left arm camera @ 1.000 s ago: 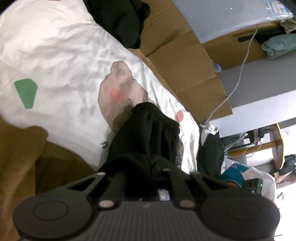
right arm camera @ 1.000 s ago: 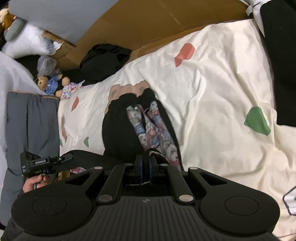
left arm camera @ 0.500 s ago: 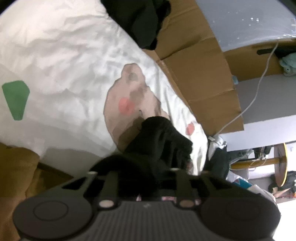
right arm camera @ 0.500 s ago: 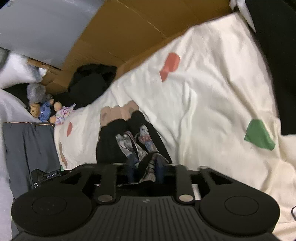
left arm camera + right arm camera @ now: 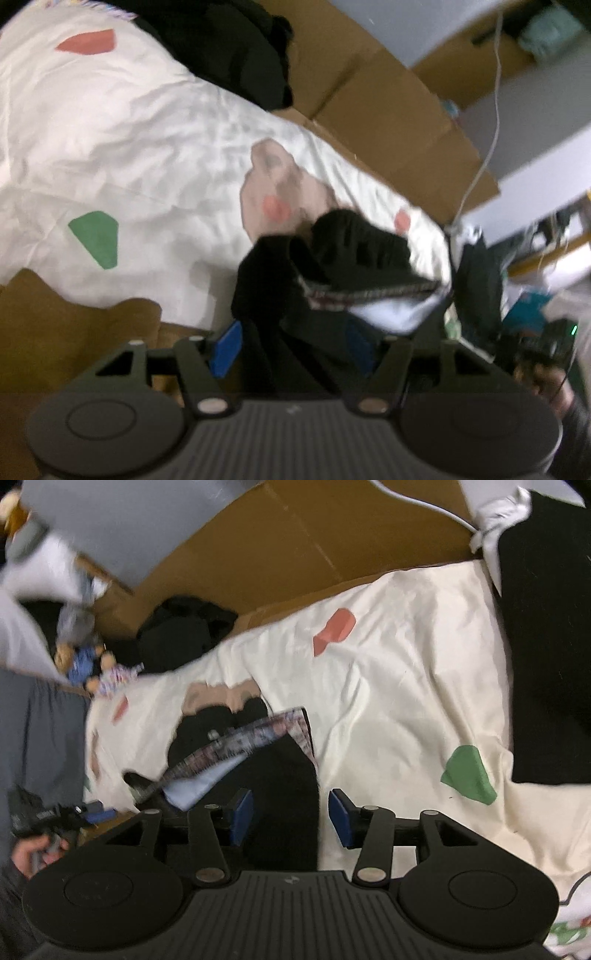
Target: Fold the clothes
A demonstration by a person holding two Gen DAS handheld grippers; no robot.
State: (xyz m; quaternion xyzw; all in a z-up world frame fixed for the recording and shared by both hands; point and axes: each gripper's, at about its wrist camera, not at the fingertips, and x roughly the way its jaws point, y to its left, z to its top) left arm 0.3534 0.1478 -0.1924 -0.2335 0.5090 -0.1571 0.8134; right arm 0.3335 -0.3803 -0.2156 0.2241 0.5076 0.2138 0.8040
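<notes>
Black garment (image 5: 273, 775) with a patterned inner lining (image 5: 236, 746) lies bunched on the white bedsheet (image 5: 399, 701), near the sheet's near edge. In the right wrist view its long axis runs from the gripper up and away toward the beige animal print (image 5: 218, 698) on the sheet, far end pointing at the cardboard (image 5: 295, 546) behind the bed; the lining strip crosses it diagonally, lower left to upper right. Right gripper (image 5: 291, 818) has jaws apart, having just been opening; black cloth sits between the blue pads (image 5: 338, 818), but the right pad stands clear of it, so nothing is pinched. Left gripper (image 5: 291, 345) also has jaws spread; black cloth runs between them, blurred, and the left blue pad (image 5: 226, 349) looks clear of the fabric, so no grip. In the left wrist view the garment (image 5: 332, 266) humps up just ahead of the fingers, a folded-over edge showing lining and a pale patch, long axis again heading away toward the animal print (image 5: 280, 195). A second dark clothes heap (image 5: 236, 48) sits at the far edge of the sheet, well apart. A person's hand (image 5: 33, 853) holding the other gripper shows at lower left of the right view.
</notes>
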